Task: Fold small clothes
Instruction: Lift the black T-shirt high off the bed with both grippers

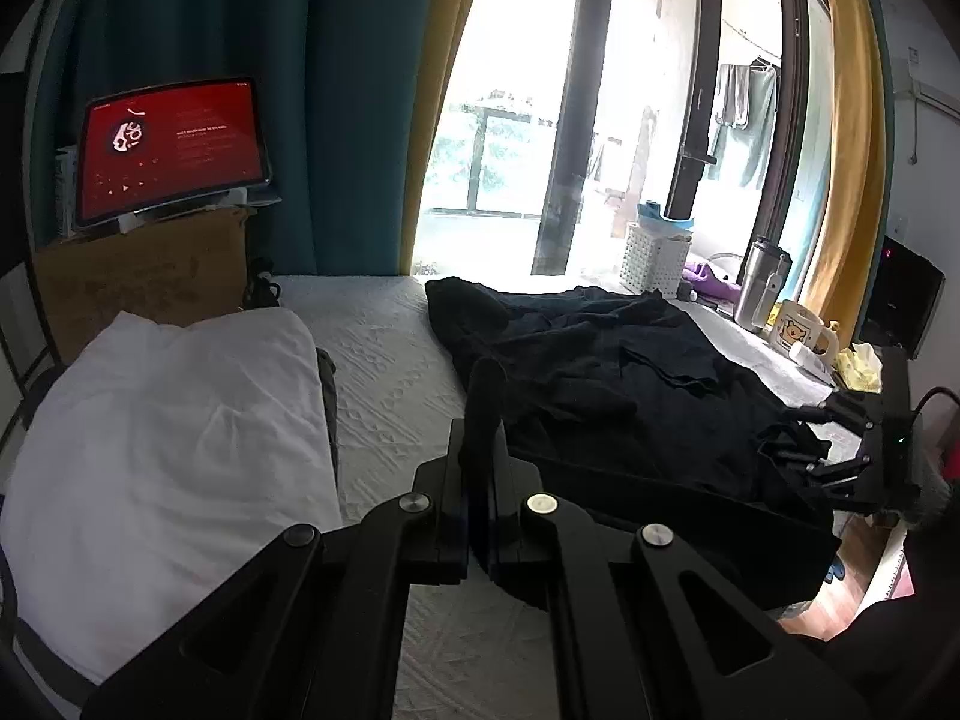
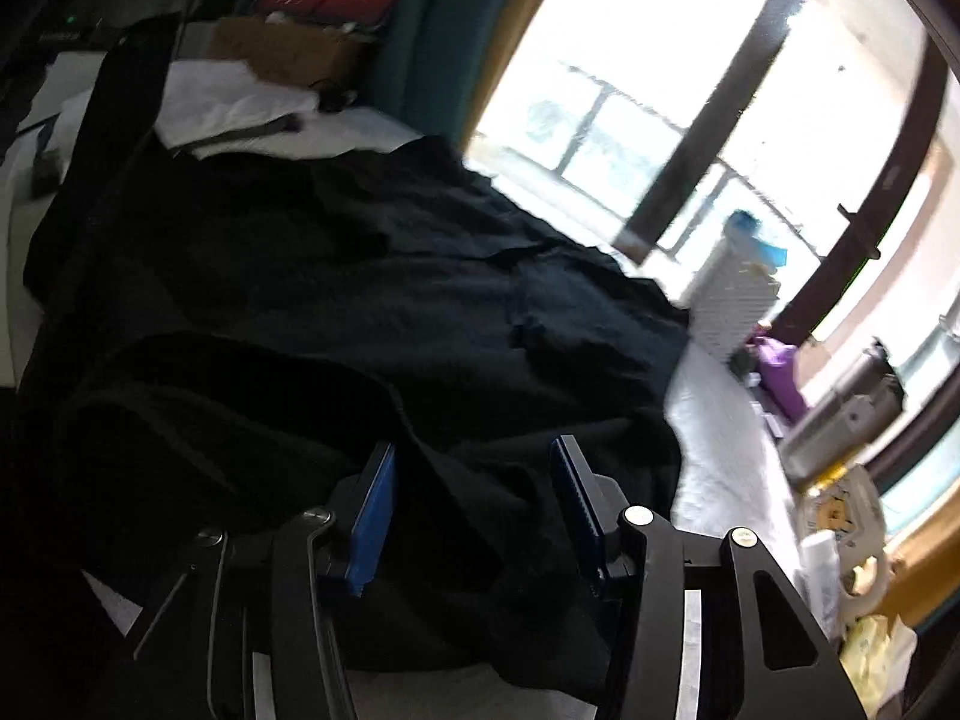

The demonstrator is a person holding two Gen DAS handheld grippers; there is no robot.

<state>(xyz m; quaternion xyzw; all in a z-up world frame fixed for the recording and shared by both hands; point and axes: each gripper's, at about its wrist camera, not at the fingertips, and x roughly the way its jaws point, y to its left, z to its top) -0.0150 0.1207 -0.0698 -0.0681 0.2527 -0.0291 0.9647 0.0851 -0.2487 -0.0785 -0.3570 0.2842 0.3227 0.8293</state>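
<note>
A large black garment [image 1: 612, 396] lies crumpled across the white quilted bed [image 1: 384, 360]. My left gripper [image 1: 478, 438] is shut on a fold of the garment's near left edge, and a tongue of black cloth sticks up between its fingers. At the right edge of the left wrist view, my right gripper [image 1: 831, 441] straddles the garment's right edge. In the right wrist view the right gripper [image 2: 474, 480] stands open. Its blue pads [image 2: 372, 516] are apart, with bunched black garment [image 2: 360, 276] lying between them.
A white pillow [image 1: 168, 438] lies at the bed's left. Behind it a red-screened tablet [image 1: 171, 144] stands on a cardboard box [image 1: 144, 276]. Along the right side stand a white basket [image 1: 654, 252], a steel tumbler [image 1: 759, 282], a mug [image 1: 798, 330] and yellow tissue [image 1: 861, 366].
</note>
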